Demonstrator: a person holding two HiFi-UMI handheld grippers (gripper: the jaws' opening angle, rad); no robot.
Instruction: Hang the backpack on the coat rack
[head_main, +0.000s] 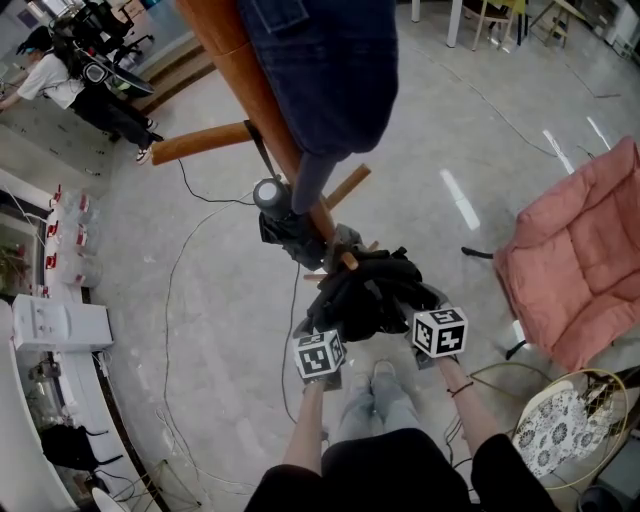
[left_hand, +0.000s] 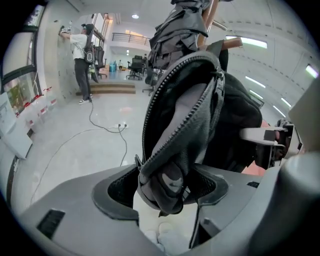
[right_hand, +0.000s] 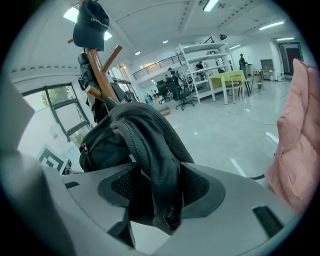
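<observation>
Release step, seemingly. Coat rack (head_main: 228, 60) up at 12 o'clock, backpack (head_main: 365, 290) apparently hooked low on it, toward 5 o'clock. Left gripper (left_hand: 167, 190) and right gripper (right_hand: 155, 192) with fingers (left_hand: 117, 192) spread apart, slack fabric between, unpinched. Next: ease both back toward 6 o'clock, clear of the zipper (left_hand: 146, 125).

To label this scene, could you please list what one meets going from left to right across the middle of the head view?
White box → left gripper → right gripper → pink chair
</observation>
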